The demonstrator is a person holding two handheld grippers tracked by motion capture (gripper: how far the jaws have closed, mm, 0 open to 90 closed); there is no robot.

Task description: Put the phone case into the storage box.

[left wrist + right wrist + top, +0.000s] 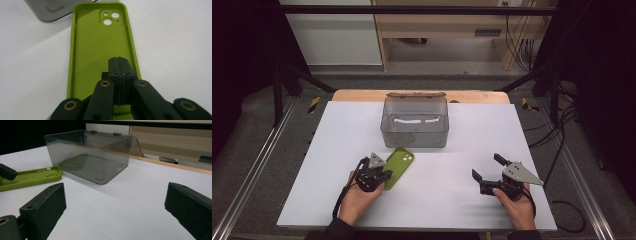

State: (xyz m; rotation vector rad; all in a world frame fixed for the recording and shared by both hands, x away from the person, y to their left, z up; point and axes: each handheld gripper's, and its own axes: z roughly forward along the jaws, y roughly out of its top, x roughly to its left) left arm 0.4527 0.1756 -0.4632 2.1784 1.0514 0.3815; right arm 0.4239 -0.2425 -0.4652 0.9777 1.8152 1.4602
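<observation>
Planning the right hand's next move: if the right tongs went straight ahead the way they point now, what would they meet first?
Probably the clear grey box: it stands ahead of the open right tongs, with bare white table between. Depth is uncertain, and the green phone case lies off to one side.

Green phone case (100,57), flat, inside up

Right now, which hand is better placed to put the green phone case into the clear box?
Left. Its tongs are closed over the near end of the green phone case, close to the clear box. The right tongs stand open, away to the side.
</observation>
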